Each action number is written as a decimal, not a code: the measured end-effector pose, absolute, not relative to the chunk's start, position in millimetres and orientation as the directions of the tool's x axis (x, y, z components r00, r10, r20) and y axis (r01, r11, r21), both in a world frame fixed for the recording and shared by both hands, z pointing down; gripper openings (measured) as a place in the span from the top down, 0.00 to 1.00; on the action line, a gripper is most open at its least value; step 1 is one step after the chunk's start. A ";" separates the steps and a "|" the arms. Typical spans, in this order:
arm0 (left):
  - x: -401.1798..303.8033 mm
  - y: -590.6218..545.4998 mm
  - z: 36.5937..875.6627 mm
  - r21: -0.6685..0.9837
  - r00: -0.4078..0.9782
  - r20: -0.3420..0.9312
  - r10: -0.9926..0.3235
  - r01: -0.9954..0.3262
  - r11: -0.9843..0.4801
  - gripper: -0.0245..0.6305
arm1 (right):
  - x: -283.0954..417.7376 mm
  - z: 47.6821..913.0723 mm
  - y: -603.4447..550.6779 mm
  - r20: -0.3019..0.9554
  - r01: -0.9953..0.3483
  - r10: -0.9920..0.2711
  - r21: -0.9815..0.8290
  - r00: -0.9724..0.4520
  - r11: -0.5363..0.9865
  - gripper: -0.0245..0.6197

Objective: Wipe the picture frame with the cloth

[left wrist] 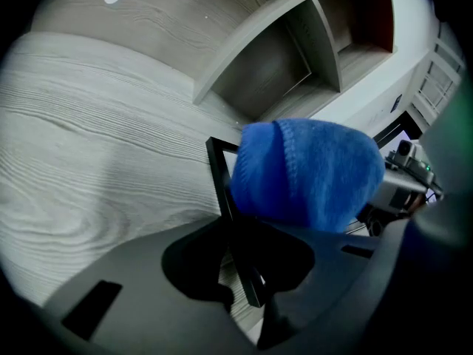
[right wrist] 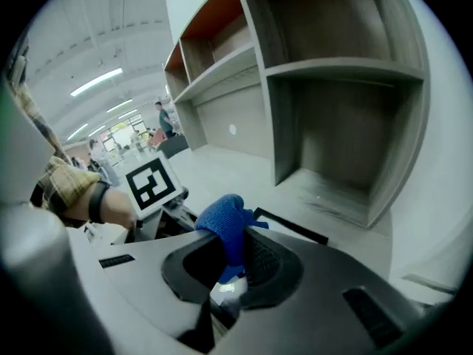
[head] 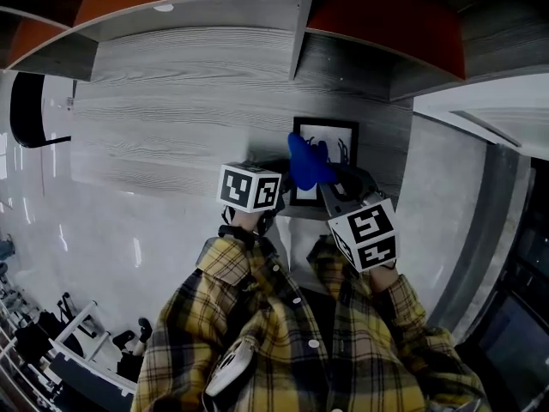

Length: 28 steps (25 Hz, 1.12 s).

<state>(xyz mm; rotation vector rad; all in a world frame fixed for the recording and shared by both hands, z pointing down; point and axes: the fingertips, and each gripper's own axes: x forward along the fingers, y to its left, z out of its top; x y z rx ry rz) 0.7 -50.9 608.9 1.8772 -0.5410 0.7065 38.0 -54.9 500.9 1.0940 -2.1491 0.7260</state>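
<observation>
A black picture frame [head: 336,130] with a white print lies on the grey wood-grain shelf top [head: 171,118]. My left gripper [head: 281,175] is shut on the frame's left edge; in the left gripper view that dark edge [left wrist: 238,231] runs between the jaws of the left gripper [left wrist: 245,266]. My right gripper [head: 333,185] is shut on a blue cloth [head: 307,163], which rests bunched on the frame's face. In the right gripper view the cloth [right wrist: 225,224] sticks up from the right gripper [right wrist: 225,263], with the frame's rim [right wrist: 292,226] behind it. The cloth [left wrist: 307,172] hides much of the frame.
Open grey shelf compartments [right wrist: 340,124] with orange-red backs [head: 386,24] rise behind the frame. A vertical divider [head: 300,33] stands just beyond it. The left gripper's marker cube [right wrist: 154,183] sits close beside the cloth. A glossy white floor [head: 51,221] lies to the left.
</observation>
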 end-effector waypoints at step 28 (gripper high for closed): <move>-1.2 -51.4 607.9 0.683 0.751 0.657 -0.070 -0.632 -0.366 0.85 | 112.5 596.5 -68.4 0.868 -0.857 -0.489 0.185 -0.087 0.481 0.90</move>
